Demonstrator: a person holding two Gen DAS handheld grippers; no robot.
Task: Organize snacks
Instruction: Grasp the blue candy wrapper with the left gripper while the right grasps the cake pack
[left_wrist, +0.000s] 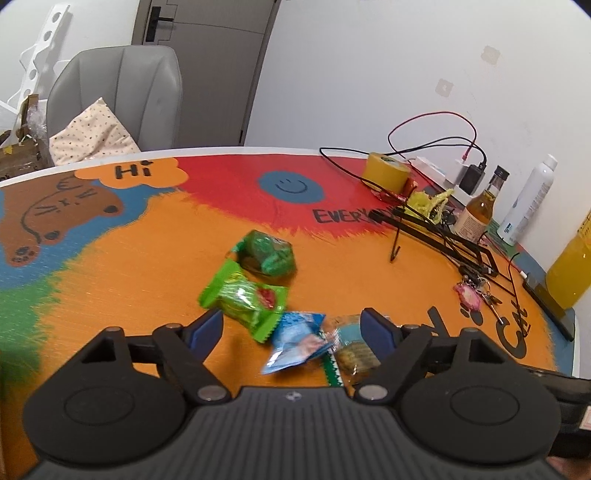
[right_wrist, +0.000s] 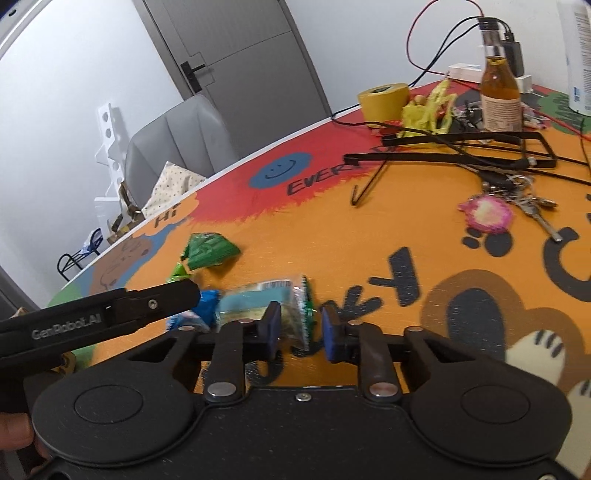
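Your right gripper (right_wrist: 298, 330) clamps its jaws on the clear cracker packet (right_wrist: 273, 301); your left gripper's (left_wrist: 291, 326) open jaws straddle the blue packet (left_wrist: 295, 341), ready to sort.

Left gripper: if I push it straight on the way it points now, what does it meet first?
Most likely the blue snack packet, lying on the table between the open fingers of the left gripper. The light green packet sits just beyond it. Depth is hard to judge in this fisheye view.
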